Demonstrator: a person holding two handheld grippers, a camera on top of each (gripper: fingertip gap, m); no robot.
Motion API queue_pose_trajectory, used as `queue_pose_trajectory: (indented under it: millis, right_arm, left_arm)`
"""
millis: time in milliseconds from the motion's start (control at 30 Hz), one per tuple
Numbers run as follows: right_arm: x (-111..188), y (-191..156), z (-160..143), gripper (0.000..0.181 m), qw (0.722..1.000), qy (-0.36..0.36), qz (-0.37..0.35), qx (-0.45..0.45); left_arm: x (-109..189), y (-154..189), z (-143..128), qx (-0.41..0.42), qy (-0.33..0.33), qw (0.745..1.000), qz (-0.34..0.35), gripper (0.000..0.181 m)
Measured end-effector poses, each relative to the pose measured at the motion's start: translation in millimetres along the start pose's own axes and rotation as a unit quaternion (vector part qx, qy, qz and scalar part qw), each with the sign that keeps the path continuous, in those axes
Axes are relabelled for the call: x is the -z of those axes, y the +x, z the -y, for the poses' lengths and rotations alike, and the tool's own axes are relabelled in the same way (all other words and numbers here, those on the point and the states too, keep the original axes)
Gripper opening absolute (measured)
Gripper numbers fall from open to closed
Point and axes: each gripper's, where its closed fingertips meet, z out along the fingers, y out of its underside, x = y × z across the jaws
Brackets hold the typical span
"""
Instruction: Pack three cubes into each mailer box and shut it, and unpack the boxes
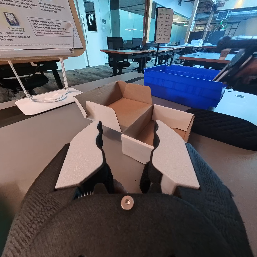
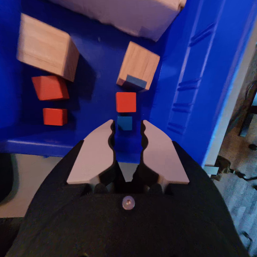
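An open mailer box (image 1: 137, 147), white outside and brown inside, sits empty on the grey table with its lid (image 1: 125, 97) laid back. My left gripper (image 1: 128, 122) is open around the box's near corner, with the right finger over the inside. In the right wrist view, my right gripper (image 2: 128, 121) is open and empty, pointing down into the blue bin (image 2: 194, 69) just above a small teal cube (image 2: 125, 123). A red cube (image 2: 125, 102) lies just beyond it. Several more cubes, red (image 2: 54, 116) and wooden (image 2: 44, 45), lie loose in the bin.
A white shut mailer (image 2: 132, 16) lies at the bin's far end. In the left wrist view the blue bin (image 1: 180, 86) stands back right with the right gripper's body (image 1: 236, 65) above it. A black quilted pad (image 1: 222, 129) lies right; a white document stand (image 1: 45, 102) stands left. Across from one pair of fingers to the other is roughly 50 centimeters.
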Motion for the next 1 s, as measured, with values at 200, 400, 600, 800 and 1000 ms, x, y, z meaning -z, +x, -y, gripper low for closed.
queue_pose_trajectory:
  millis: [200,400,600,800,1000]
  right_arm:
    - [118,-99,115,0.042,0.916,0.370,0.137,0.078]
    - [168,-224,196,0.016,0.790,0.512,0.329,0.077]
    - [40,-250,216,0.004,0.869,0.392,0.303,0.016]
    - [24,-262,212,0.003,0.872,0.364,0.326,0.015]
    - [38,-278,201,0.000,0.846,0.361,0.391,0.040]
  left_arm:
    - [1,-18,27,0.043,0.032,0.998,0.030,0.041]
    - [-20,-62,50,0.064,0.003,0.991,0.115,0.022]
    - [-40,-76,-1,0.148,-0.046,0.983,0.103,0.022]
    - [-54,-56,-17,0.158,-0.079,0.983,0.047,0.022]
    - [-58,-37,-8,0.064,-0.061,0.996,0.026,0.012]
